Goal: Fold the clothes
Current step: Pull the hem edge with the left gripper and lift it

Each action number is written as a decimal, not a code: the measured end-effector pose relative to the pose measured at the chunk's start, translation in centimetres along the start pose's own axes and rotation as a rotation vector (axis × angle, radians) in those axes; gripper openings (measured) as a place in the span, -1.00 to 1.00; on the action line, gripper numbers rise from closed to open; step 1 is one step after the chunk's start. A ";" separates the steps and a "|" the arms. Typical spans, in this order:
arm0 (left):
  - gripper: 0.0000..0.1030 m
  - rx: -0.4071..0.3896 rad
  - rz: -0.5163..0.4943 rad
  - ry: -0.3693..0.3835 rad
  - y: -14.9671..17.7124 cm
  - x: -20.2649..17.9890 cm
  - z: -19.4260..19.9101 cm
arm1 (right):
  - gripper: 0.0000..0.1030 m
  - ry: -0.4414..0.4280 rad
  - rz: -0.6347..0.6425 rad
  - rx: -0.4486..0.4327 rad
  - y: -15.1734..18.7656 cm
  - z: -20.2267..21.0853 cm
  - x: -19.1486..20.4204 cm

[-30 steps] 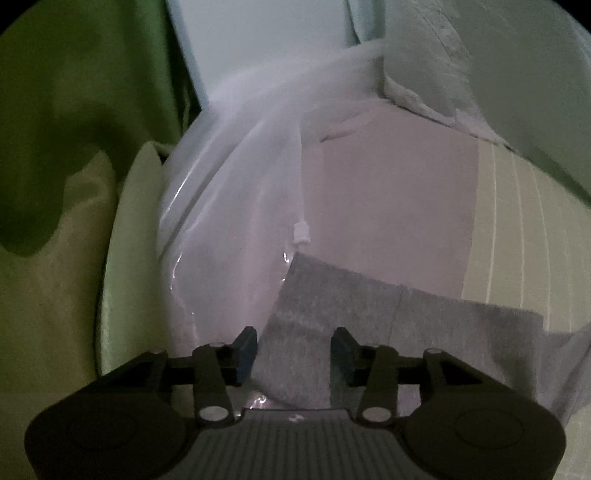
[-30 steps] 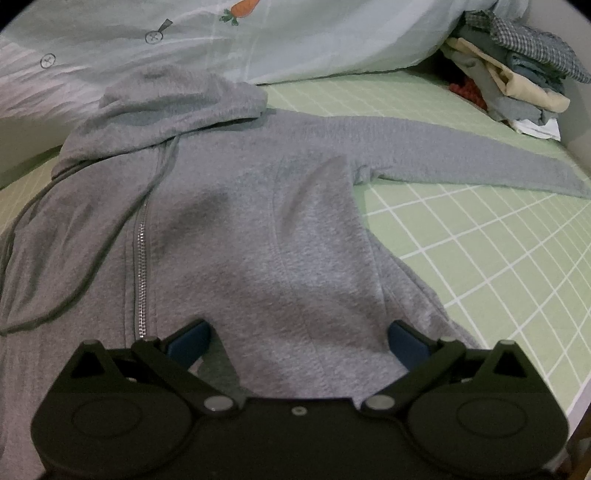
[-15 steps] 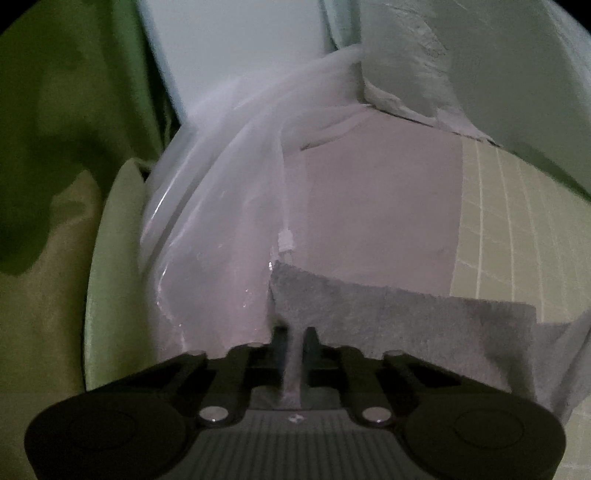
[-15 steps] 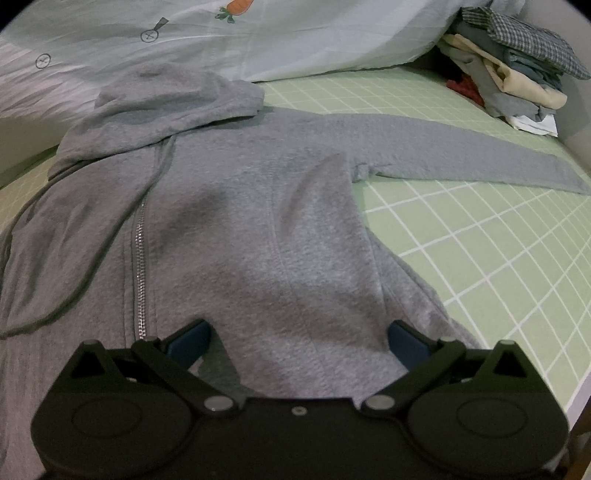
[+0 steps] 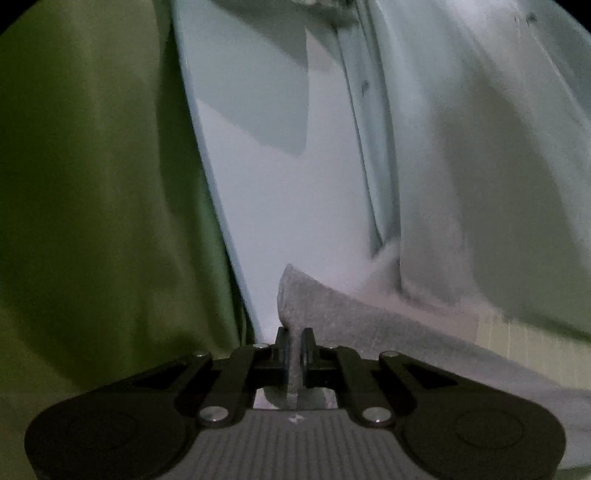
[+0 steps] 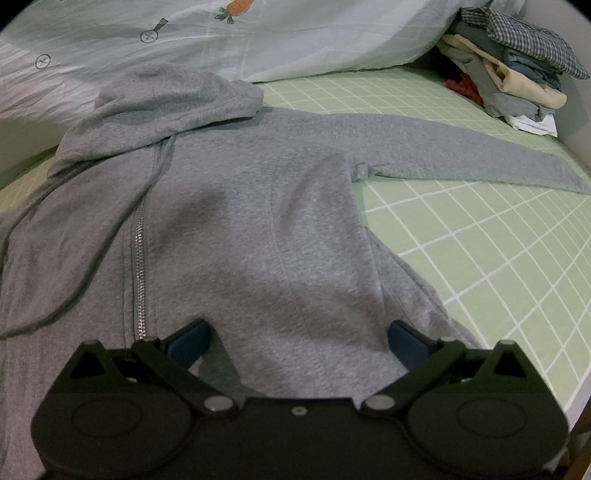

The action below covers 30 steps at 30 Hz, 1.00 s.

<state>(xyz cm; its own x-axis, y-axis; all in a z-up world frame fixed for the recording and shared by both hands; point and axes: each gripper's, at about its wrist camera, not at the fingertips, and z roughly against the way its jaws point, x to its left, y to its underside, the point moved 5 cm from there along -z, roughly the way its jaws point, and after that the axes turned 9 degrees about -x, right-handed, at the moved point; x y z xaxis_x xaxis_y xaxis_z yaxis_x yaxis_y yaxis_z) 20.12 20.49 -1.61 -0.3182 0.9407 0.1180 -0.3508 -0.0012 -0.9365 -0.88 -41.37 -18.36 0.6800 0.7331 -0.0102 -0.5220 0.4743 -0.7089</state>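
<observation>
Grey zip-front hooded sweatshirt of fleece knit (image 6: 240, 229), spread front-up on a pale green bedsheet with a white grid pattern (image 6: 480, 236); hood toward the far side, one sleeve (image 6: 461, 147) extended flat to the right. Left gripper (image 5: 294, 341): jaws closed narrow, pinching a lifted edge of the grey fabric (image 5: 369, 325). Right gripper (image 6: 299, 332): jaws spread wide, holding nothing, over the lower front panel beside the silver zipper (image 6: 139, 266). Beyond the hood, a light blue quilt with carrot print (image 6: 258, 33); at far right, a stack of folded clothes (image 6: 513, 74). A green curtain (image 5: 92, 184) hangs left of the lifted edge.
</observation>
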 end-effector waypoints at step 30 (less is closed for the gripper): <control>-0.86 0.369 0.105 0.498 6.7 -16.8 1.2 | 1.00 -0.006 0.001 -0.014 0.2 0.1 -0.2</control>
<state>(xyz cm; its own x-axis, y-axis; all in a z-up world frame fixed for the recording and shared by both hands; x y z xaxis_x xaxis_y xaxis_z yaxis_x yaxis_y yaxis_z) 22.08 4.24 -9.53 0.0493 0.9743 -0.2198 -0.6487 -0.1361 -0.7488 -1.20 -41.41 -18.46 0.6763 0.7366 -0.0063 -0.5150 0.4667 -0.7190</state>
